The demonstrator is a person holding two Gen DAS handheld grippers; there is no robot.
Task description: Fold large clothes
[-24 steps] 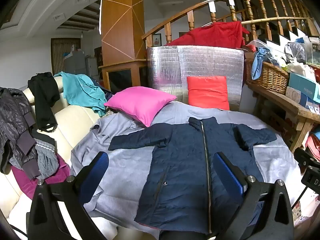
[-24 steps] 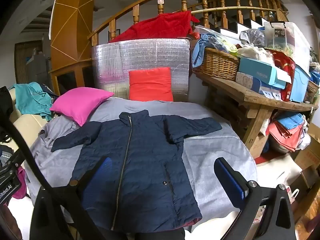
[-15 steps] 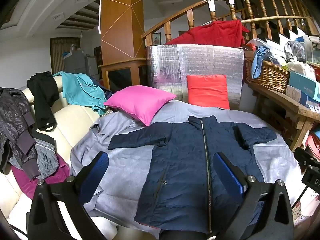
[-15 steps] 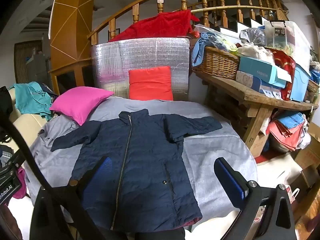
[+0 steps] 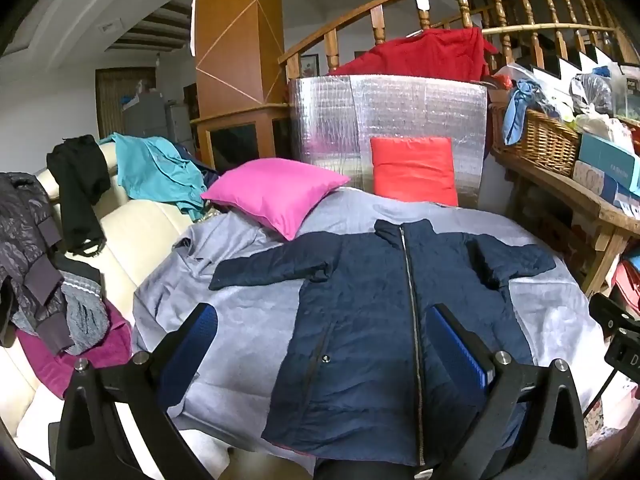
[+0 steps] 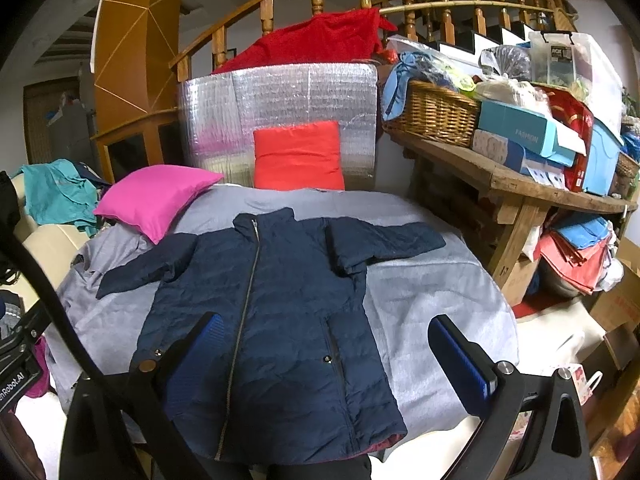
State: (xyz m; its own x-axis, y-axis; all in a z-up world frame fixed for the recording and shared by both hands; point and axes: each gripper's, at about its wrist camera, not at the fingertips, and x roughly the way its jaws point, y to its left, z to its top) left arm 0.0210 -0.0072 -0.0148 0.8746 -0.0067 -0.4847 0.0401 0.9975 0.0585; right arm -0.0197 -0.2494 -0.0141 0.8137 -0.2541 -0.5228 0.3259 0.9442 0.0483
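Observation:
A navy quilted jacket (image 5: 372, 312) (image 6: 276, 312) lies flat, zipped, front up on a grey sheet (image 5: 248, 320) (image 6: 424, 304), both sleeves spread sideways. My left gripper (image 5: 322, 336) hovers open above the jacket's lower left half, its blue pads (image 5: 460, 348) wide apart and holding nothing. My right gripper (image 6: 326, 340) stands open above the jacket's lower right half, with one pad (image 6: 460, 360) over the bare sheet. Neither gripper touches the cloth.
A pink cushion (image 5: 276, 192) and a red cushion (image 5: 414, 170) sit at the sheet's far end before a silver foil panel (image 5: 384, 116). Clothes drape a cream sofa (image 5: 132, 232) at left. A cluttered wooden bench (image 6: 508, 184) with a wicker basket (image 6: 432, 114) stands at right.

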